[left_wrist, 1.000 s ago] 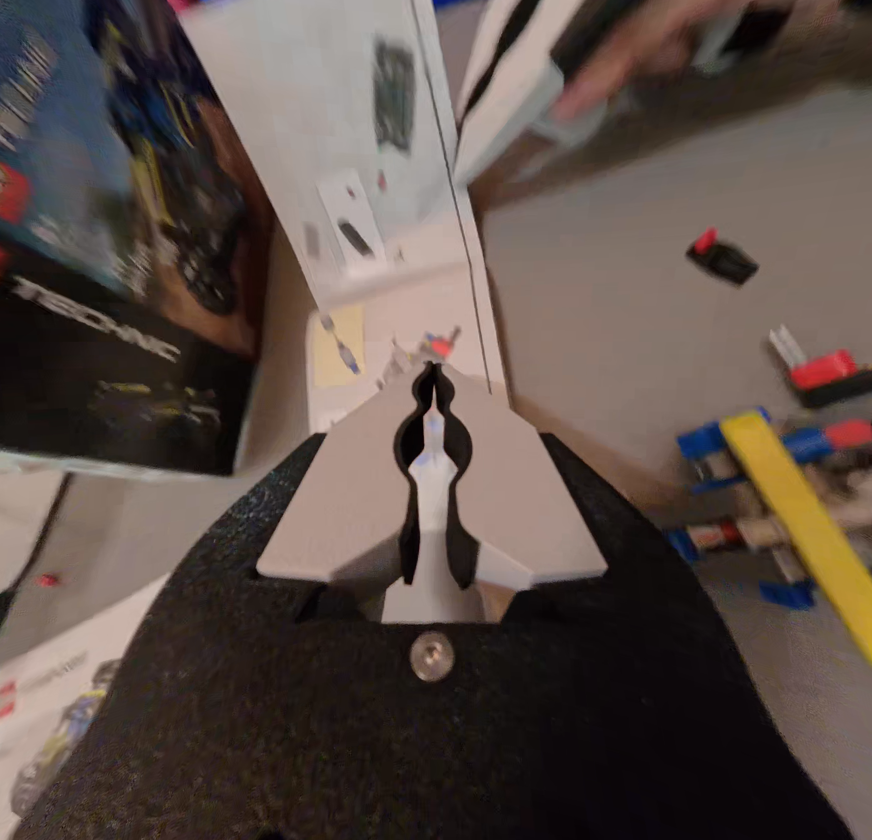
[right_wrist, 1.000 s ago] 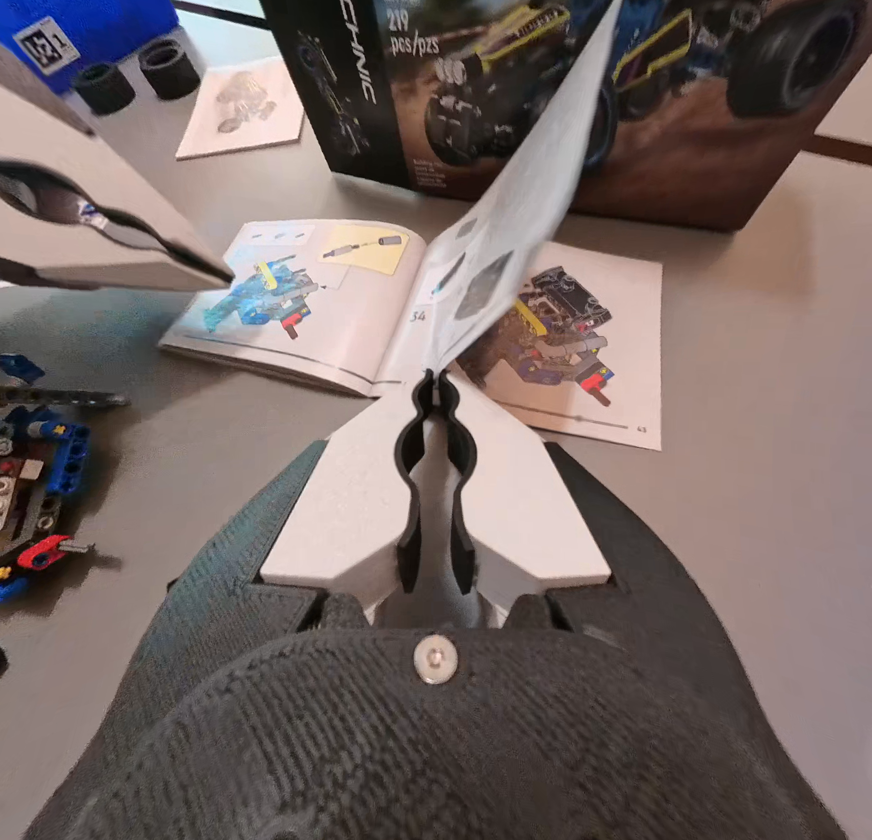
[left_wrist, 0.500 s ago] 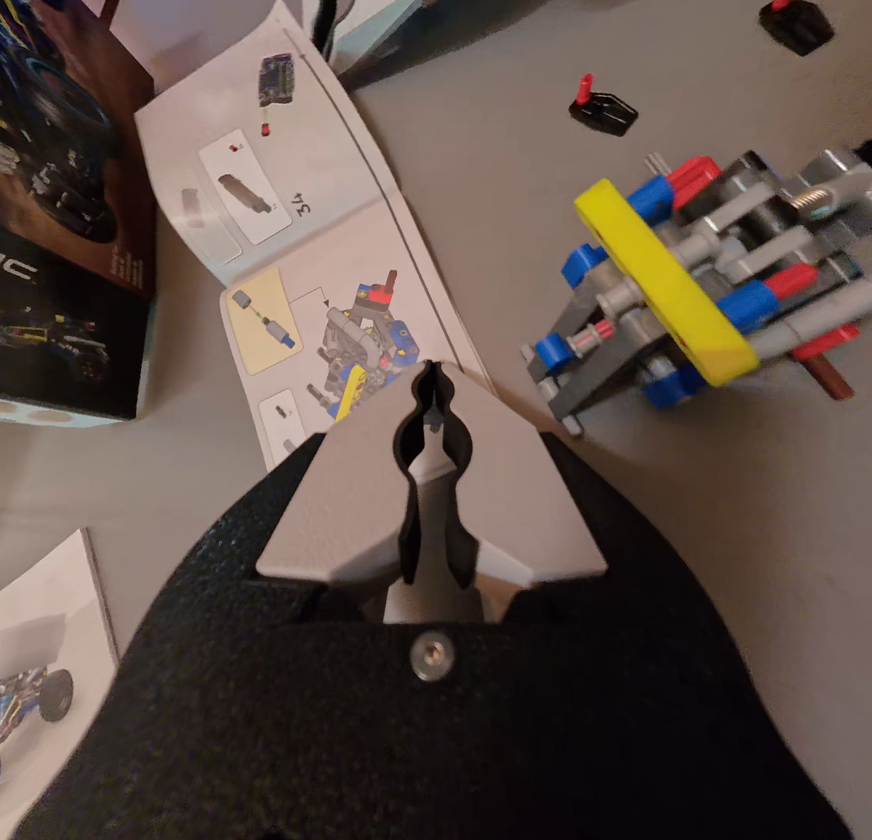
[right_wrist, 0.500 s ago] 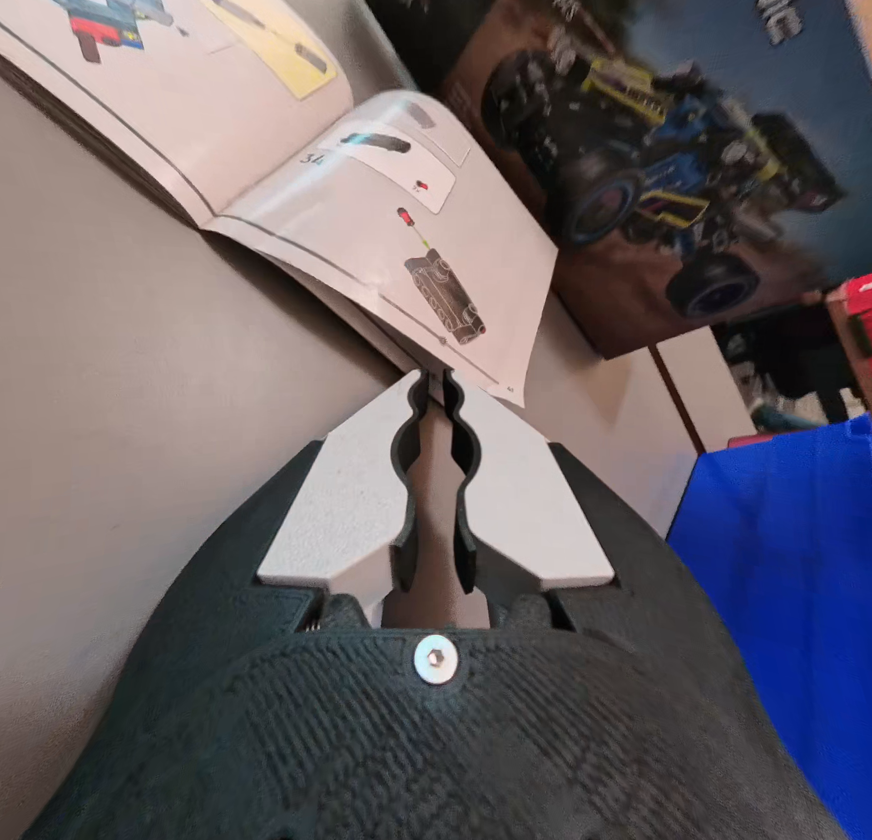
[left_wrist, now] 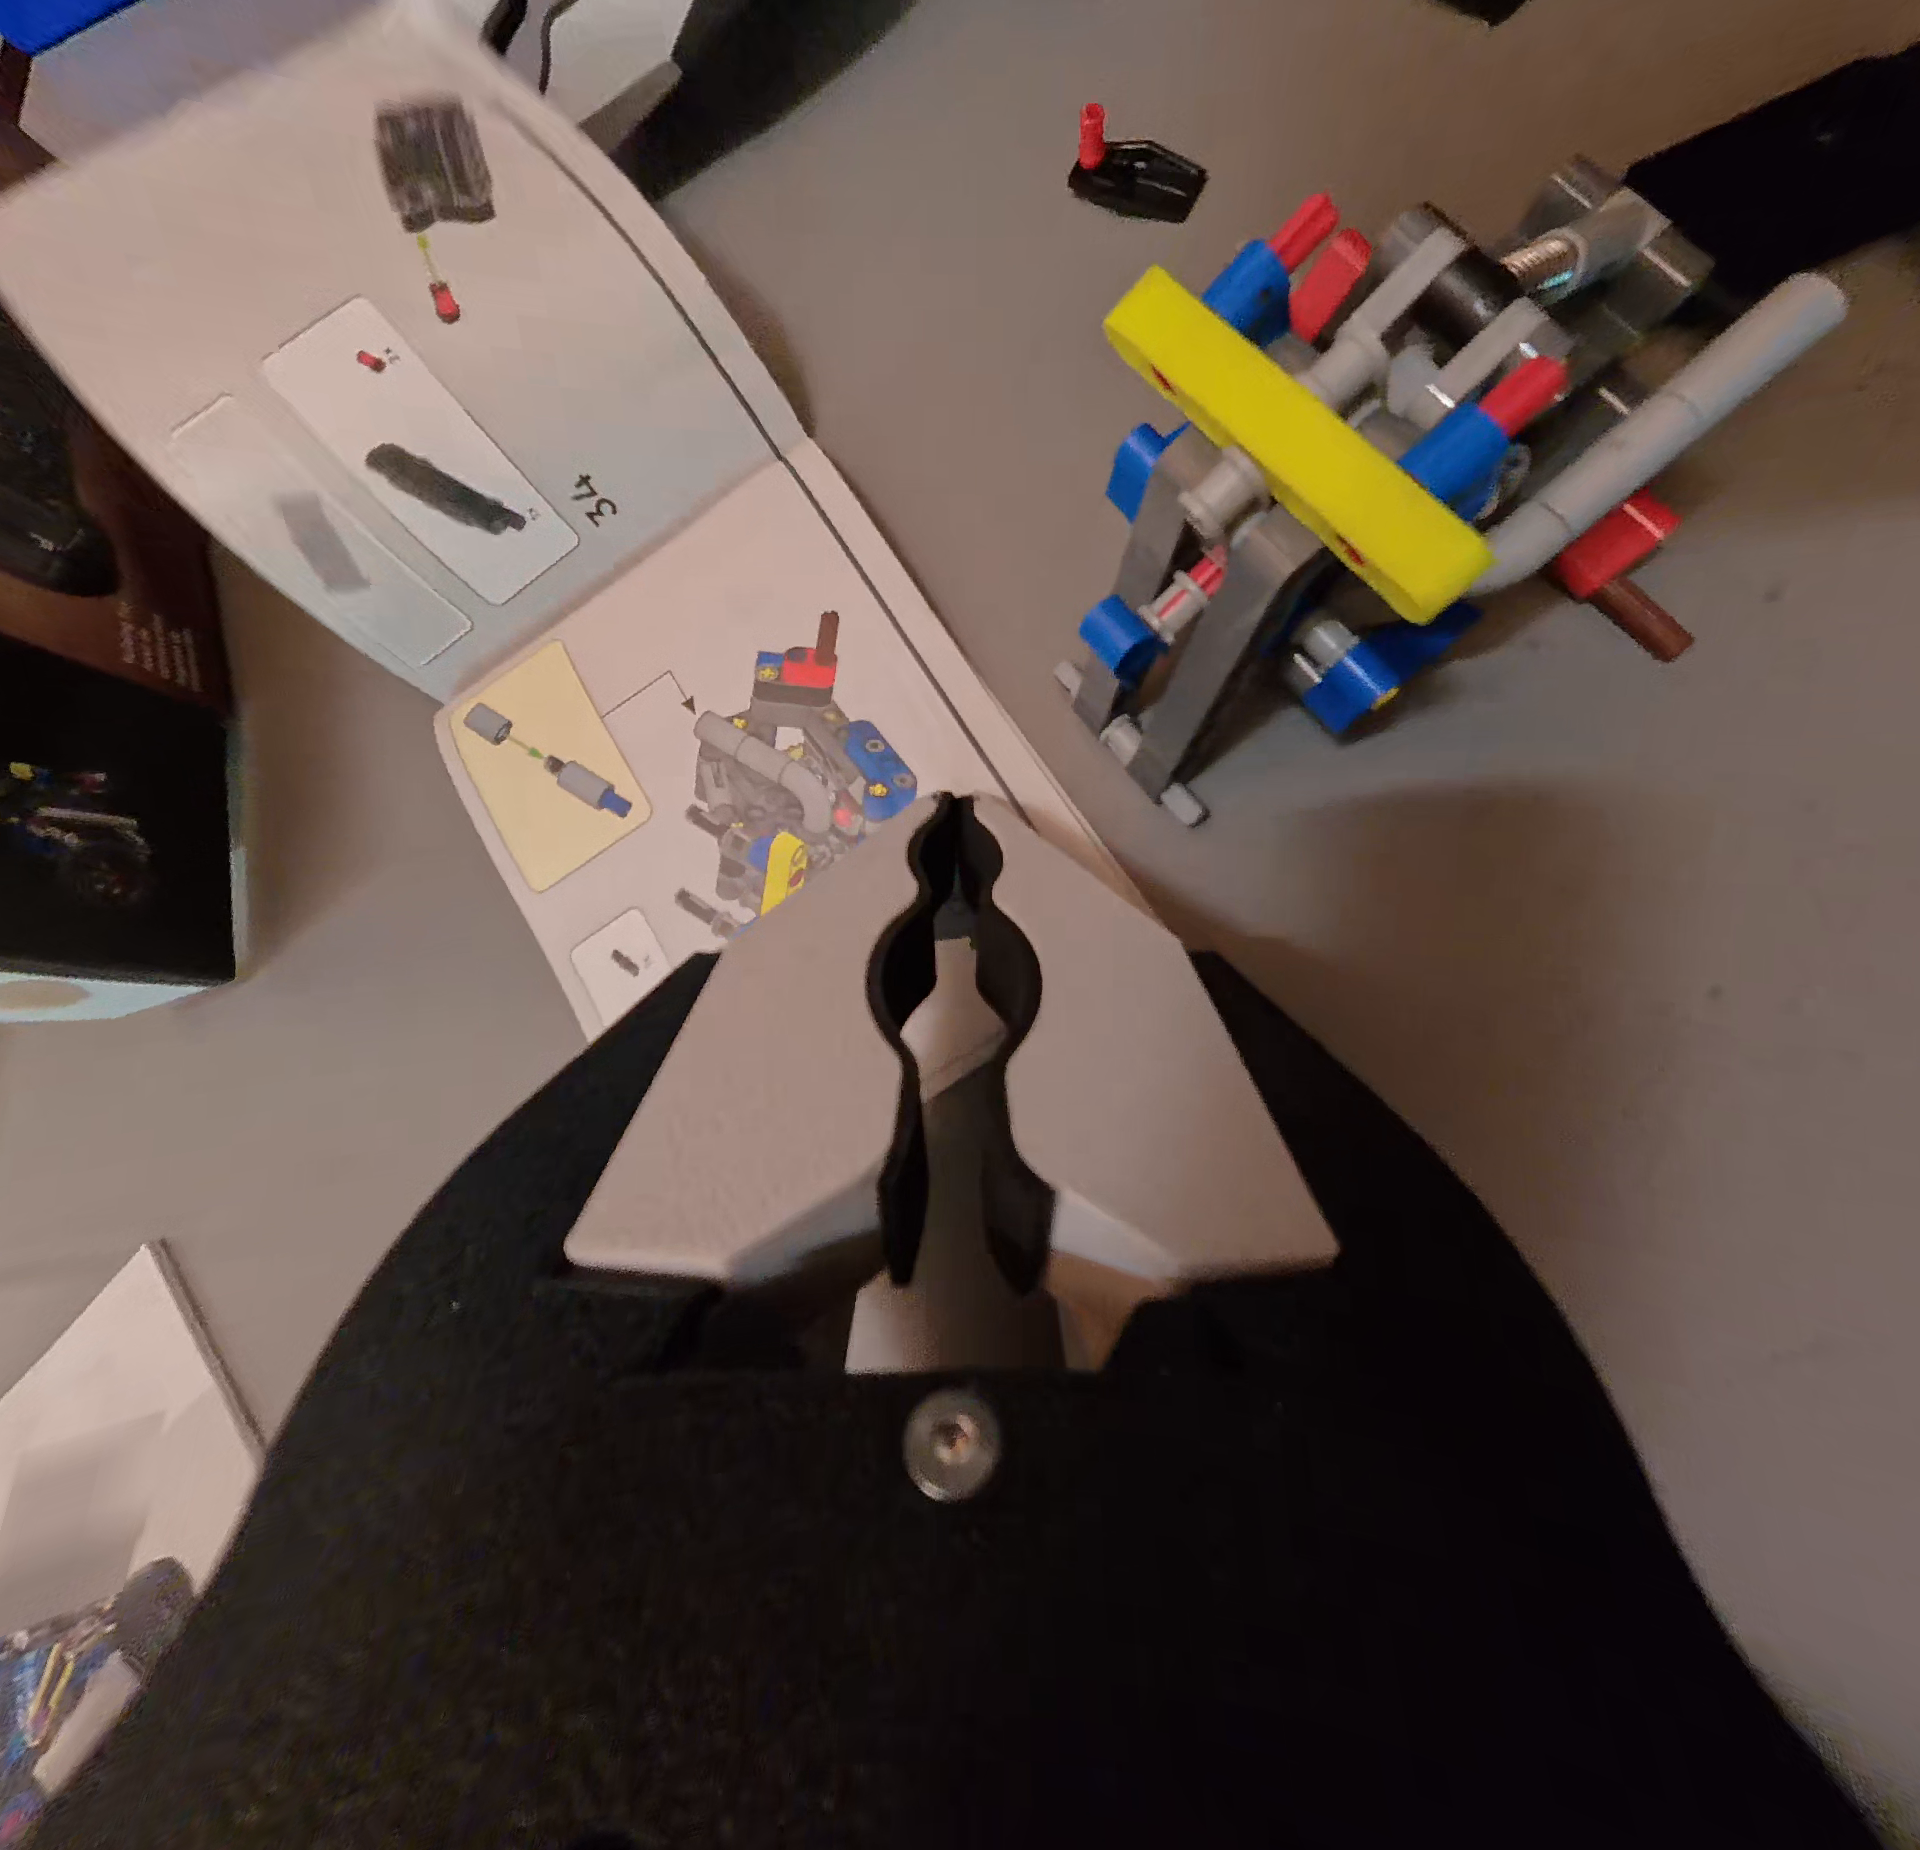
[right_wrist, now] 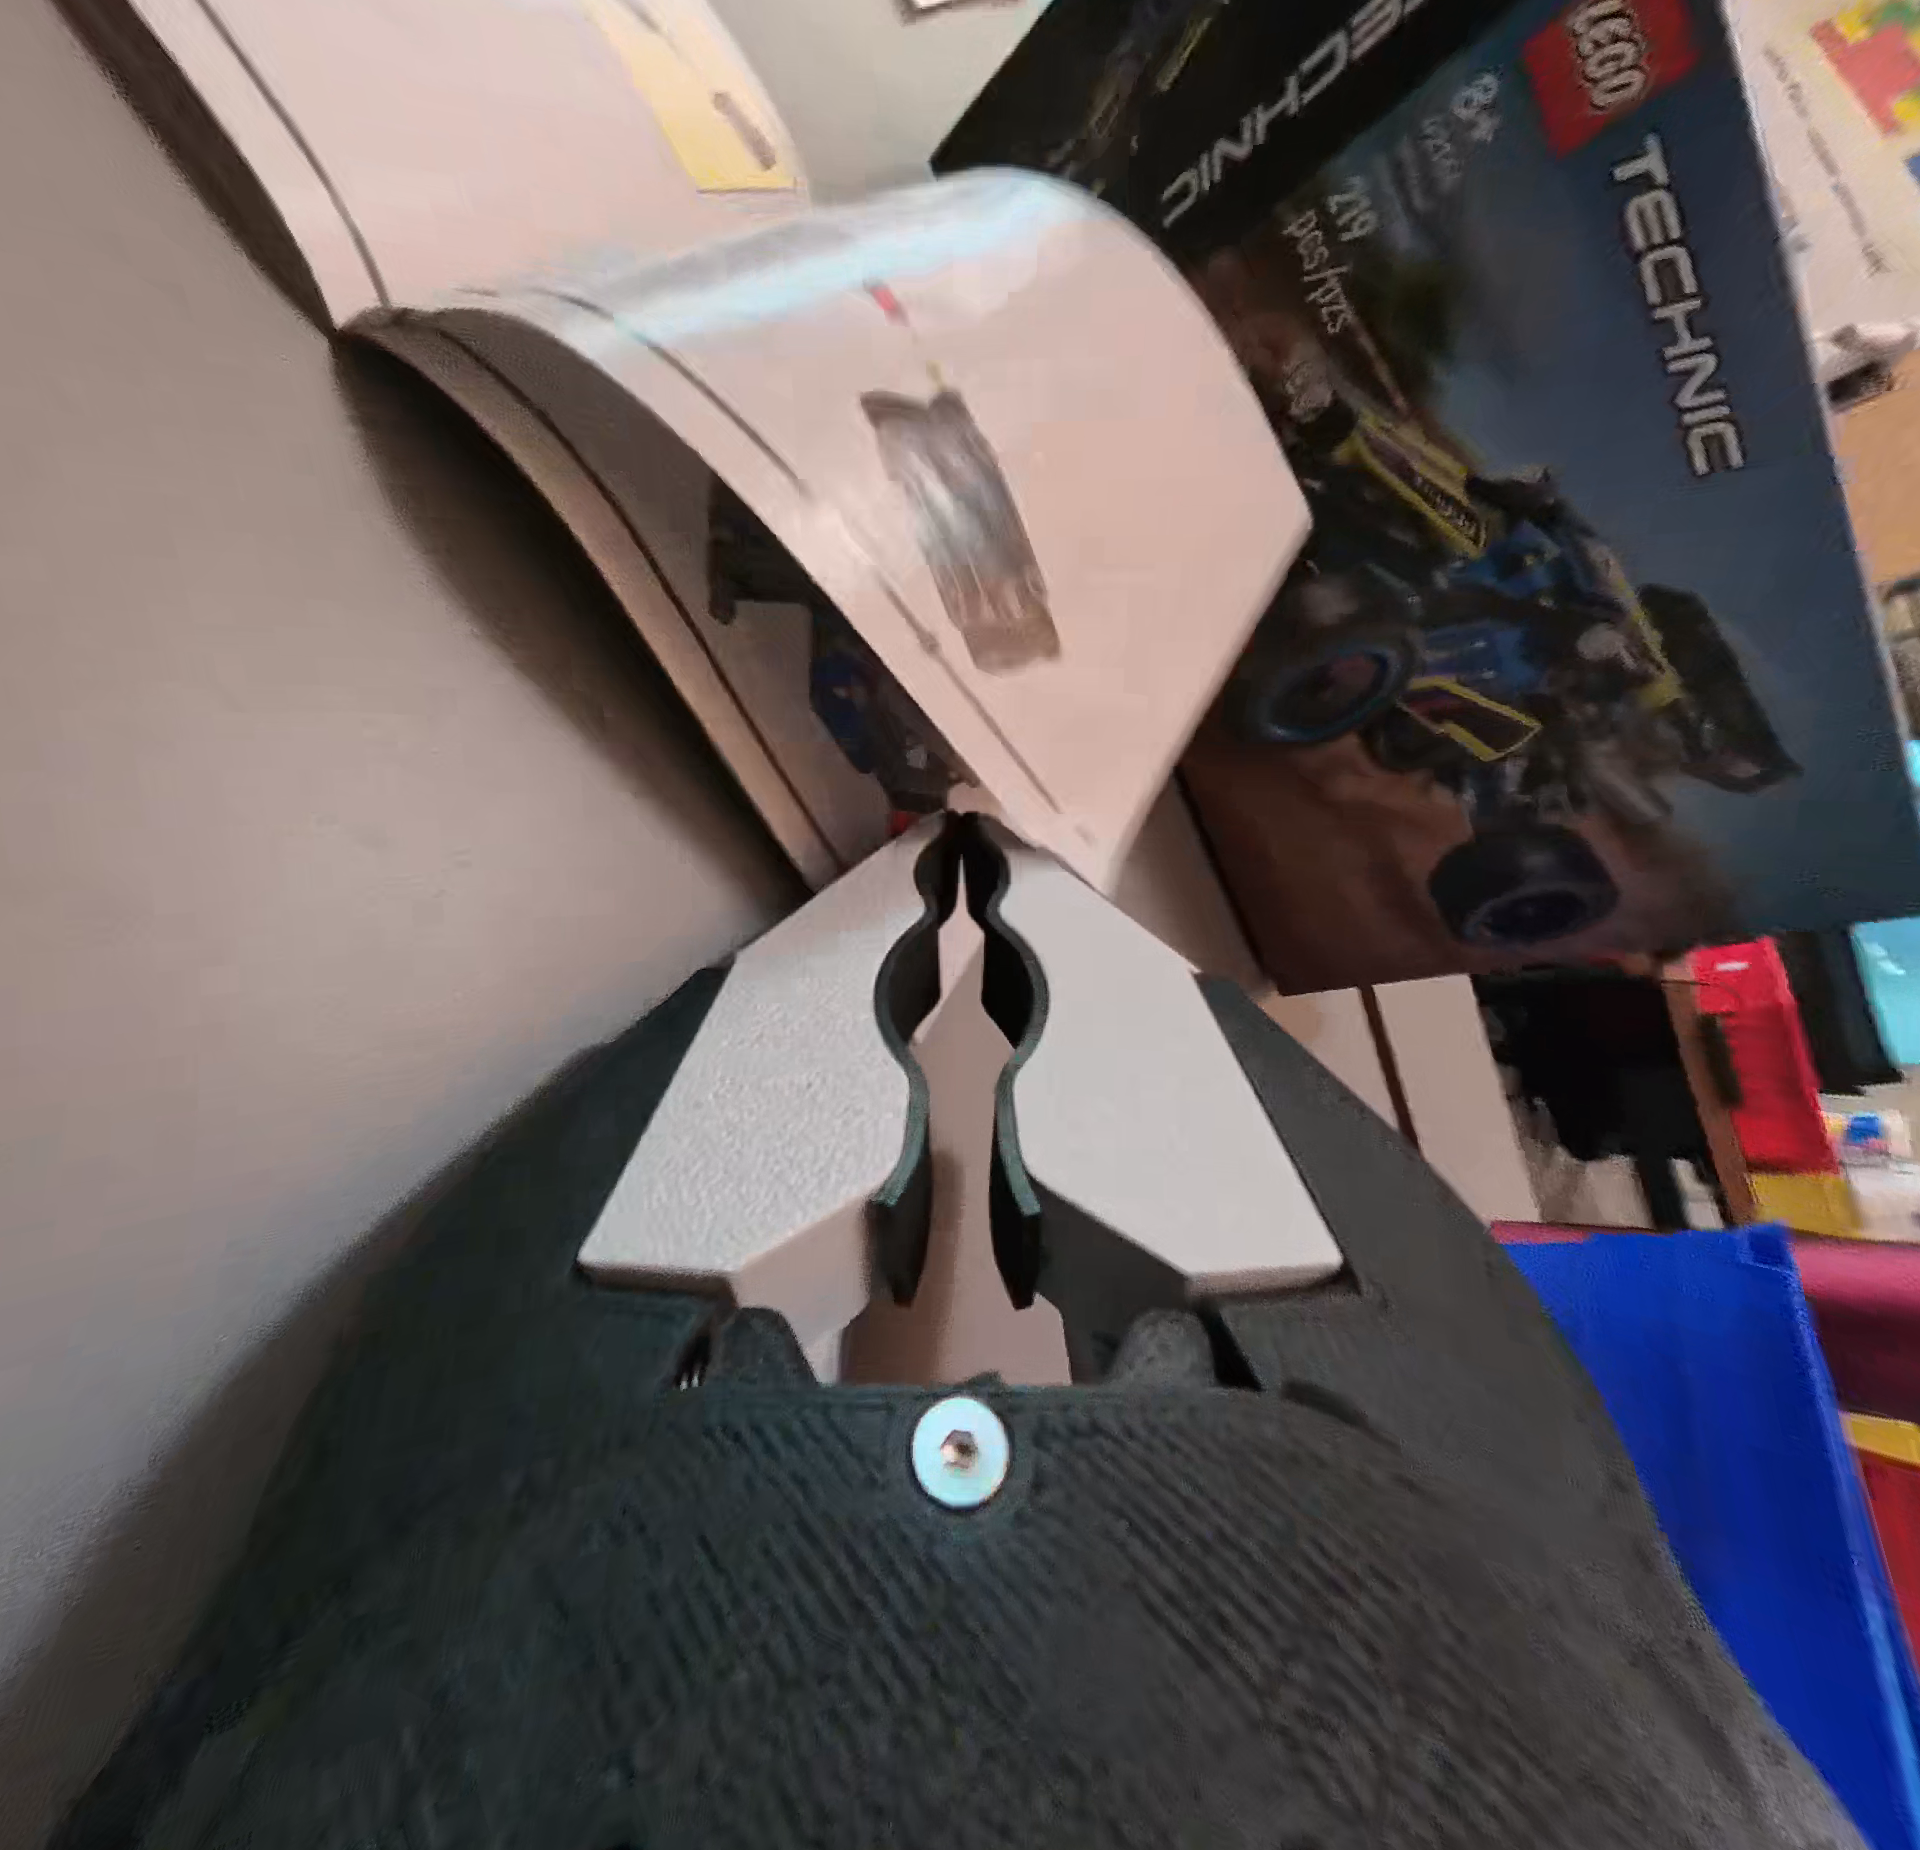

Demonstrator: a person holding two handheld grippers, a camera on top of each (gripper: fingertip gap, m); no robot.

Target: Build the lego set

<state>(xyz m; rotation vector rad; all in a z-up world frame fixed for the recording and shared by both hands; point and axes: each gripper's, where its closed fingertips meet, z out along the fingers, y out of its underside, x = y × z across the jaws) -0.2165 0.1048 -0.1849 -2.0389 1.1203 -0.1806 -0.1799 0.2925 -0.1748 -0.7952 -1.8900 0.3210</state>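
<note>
Left gripper [left_wrist: 951,808]: jaws closed with nothing between them, tips over the open instruction booklet [left_wrist: 665,740] lying on the grey table [left_wrist: 1455,1073]. Half-built brick model [left_wrist: 1340,491] with a yellow beam stands to its right, apart from it.

Right gripper [right_wrist: 961,826]: tips together at the corner of a lifted, curling page [right_wrist: 997,512]; whether it pinches the paper, cannot tell. Printed toy-set box [right_wrist: 1558,512] stands to the right, behind the page, lettering on it.

Grey matte tabletop [left_wrist: 1507,1021]. On it: open white paper instruction booklet [left_wrist: 665,761], multicoloured plastic brick assembly [left_wrist: 1340,491]. Also dark printed cardboard box [right_wrist: 1507,553].
</note>
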